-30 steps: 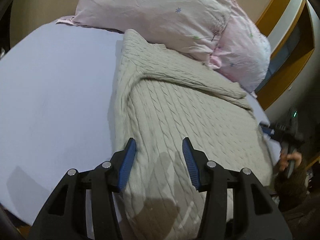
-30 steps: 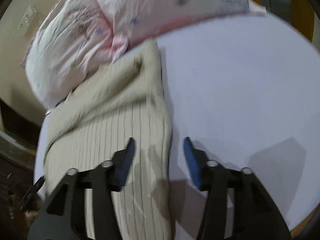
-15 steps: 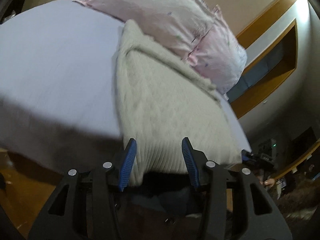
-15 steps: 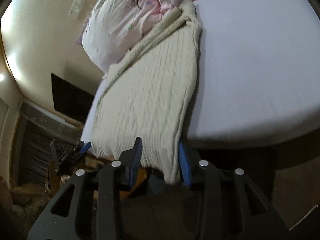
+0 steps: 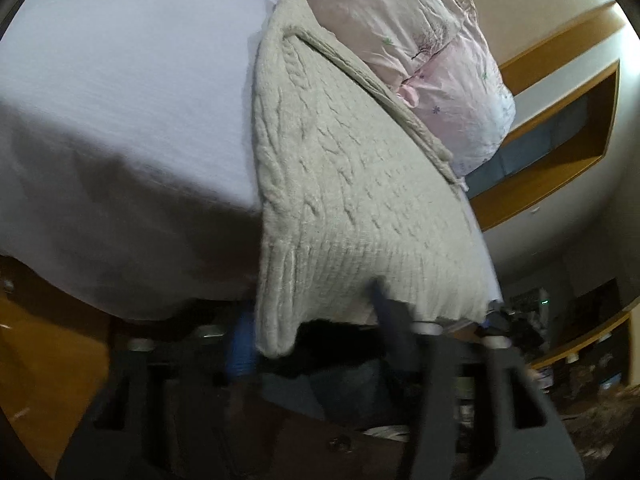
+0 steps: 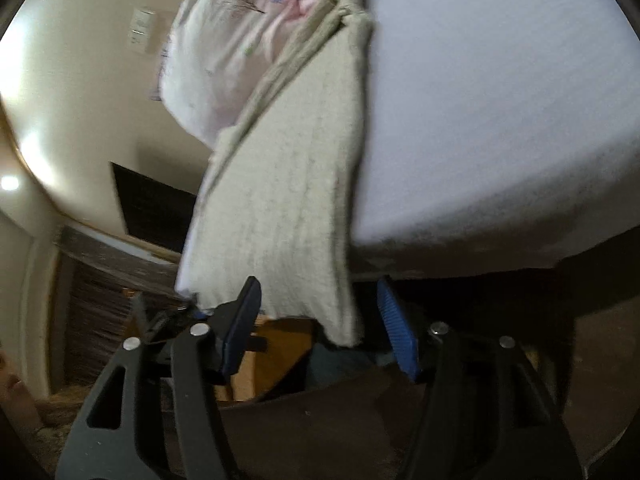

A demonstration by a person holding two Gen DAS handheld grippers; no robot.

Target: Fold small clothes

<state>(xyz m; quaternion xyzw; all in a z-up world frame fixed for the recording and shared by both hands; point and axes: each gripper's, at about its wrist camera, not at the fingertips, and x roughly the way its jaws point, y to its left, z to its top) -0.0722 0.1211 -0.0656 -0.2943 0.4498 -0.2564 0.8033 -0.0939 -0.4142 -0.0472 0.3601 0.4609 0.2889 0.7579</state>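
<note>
A cream cable-knit sweater (image 5: 340,168) lies on the bed, its ribbed hem hanging over the near edge. My left gripper (image 5: 312,336) is open, just below that hem at its left corner; the hem covers the fingertips. In the right wrist view the same sweater (image 6: 288,184) hangs over the edge, and my right gripper (image 6: 320,320) is open with the hem's right corner dangling between its blue pads. The other gripper (image 6: 160,320) shows at the hem's far corner.
The bed has a pale lilac sheet (image 5: 120,80). Pink floral pillows (image 5: 420,20) lie behind the sweater. A wooden wall shelf (image 5: 560,120) is at the right. A dark screen (image 6: 152,212) hangs on the wall. Brown floor lies below the bed edge.
Both grippers have dropped from above the sweater to below the bed's near edge. The right gripper, narrower half a second ago, has opened wider around the hem corner.
</note>
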